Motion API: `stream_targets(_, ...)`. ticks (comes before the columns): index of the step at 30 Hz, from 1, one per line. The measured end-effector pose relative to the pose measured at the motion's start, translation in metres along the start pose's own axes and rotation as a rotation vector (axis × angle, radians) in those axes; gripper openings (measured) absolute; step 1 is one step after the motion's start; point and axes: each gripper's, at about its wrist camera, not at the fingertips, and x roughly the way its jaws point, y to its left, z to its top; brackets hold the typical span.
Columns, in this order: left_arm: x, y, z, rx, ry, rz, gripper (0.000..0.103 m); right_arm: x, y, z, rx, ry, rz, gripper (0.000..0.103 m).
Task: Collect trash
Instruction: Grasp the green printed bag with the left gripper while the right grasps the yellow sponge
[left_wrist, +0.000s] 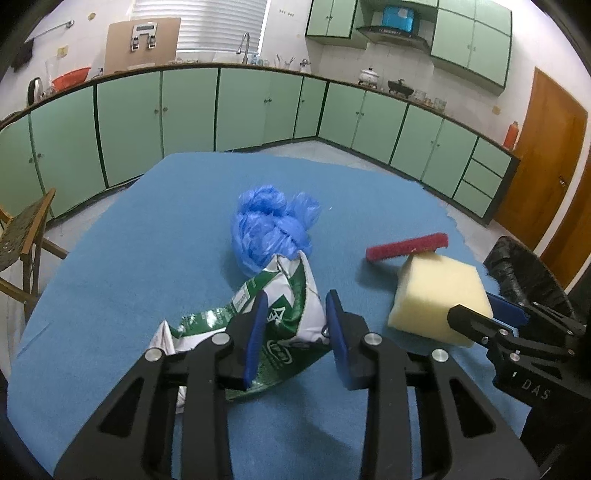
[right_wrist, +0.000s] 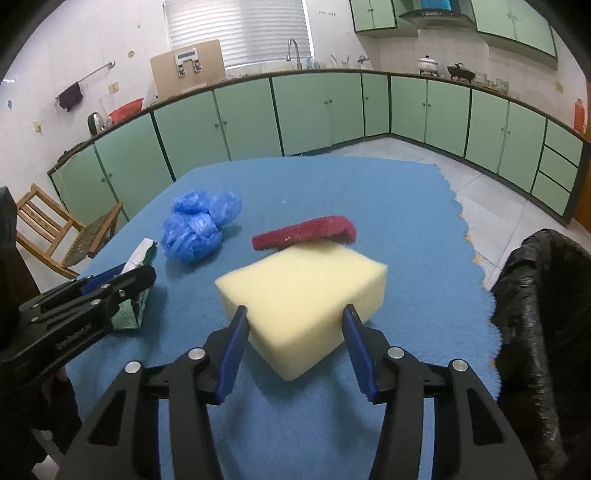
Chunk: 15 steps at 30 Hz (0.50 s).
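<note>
Hiding: black bin bag cut off at frame edge.
Left gripper: jaws gripping green-white packet.
Right gripper: jaws pressing yellow sponge.
Nearby: red pad, blue bag.

Blue cloth lies bare beyond the red pad (far side).

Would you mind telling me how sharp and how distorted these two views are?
Left wrist view: fisheye bends the counter into an arc; corners are dark.
Right wrist view: same bending; the yellow sponge and red pad look slightly blurred, and the window blind glares white.
</note>
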Motion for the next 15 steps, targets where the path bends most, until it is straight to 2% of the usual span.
stream_targets(10,-0.030,-0.022,0.003,0.021,-0.038,-0.070,0.027,-0.039,-0.013,-0.004,0.030,-0.030,0.033,0.049)
stream_targets(15,-0.028,-0.031,-0.001,0.034,-0.029,-0.088,0.027,-0.039,-0.018,-0.012,0.031,-0.001,0.015,0.049)
